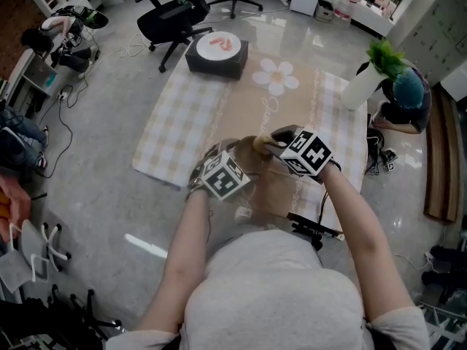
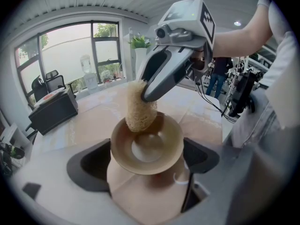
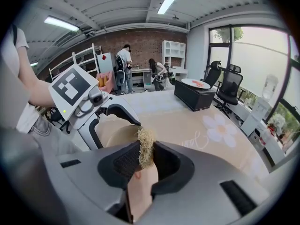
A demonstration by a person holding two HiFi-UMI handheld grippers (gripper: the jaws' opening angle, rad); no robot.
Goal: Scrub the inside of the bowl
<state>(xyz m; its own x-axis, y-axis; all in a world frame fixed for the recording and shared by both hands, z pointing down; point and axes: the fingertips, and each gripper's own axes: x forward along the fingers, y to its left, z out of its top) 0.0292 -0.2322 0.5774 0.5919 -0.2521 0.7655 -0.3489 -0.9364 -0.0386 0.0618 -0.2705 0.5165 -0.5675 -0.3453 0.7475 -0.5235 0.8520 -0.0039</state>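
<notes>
A tan bowl point(image 2: 146, 146) is clamped by its rim between the jaws of my left gripper point(image 2: 146, 162), its hollow facing the camera. My right gripper point(image 2: 174, 62) reaches in from above, shut on a straw-coloured loofah scrubber point(image 2: 140, 108) whose tip rests on the bowl's far inner wall. In the right gripper view the scrubber point(image 3: 146, 149) sits pinched between the pads of my right gripper point(image 3: 145, 162), with the bowl point(image 3: 117, 134) and the left gripper point(image 3: 89, 102) just beyond. From the head view both grippers meet above the table, left point(image 1: 220, 165), right point(image 1: 286, 141).
A checked cloth with a flower print point(image 1: 211, 108) covers the table. A black box with a white plate point(image 1: 217, 52) stands at its far end, and a white vase with a green plant point(image 1: 363, 81) at the right. Office chairs point(image 1: 175, 13) and a crouching person point(image 1: 406, 98) are nearby.
</notes>
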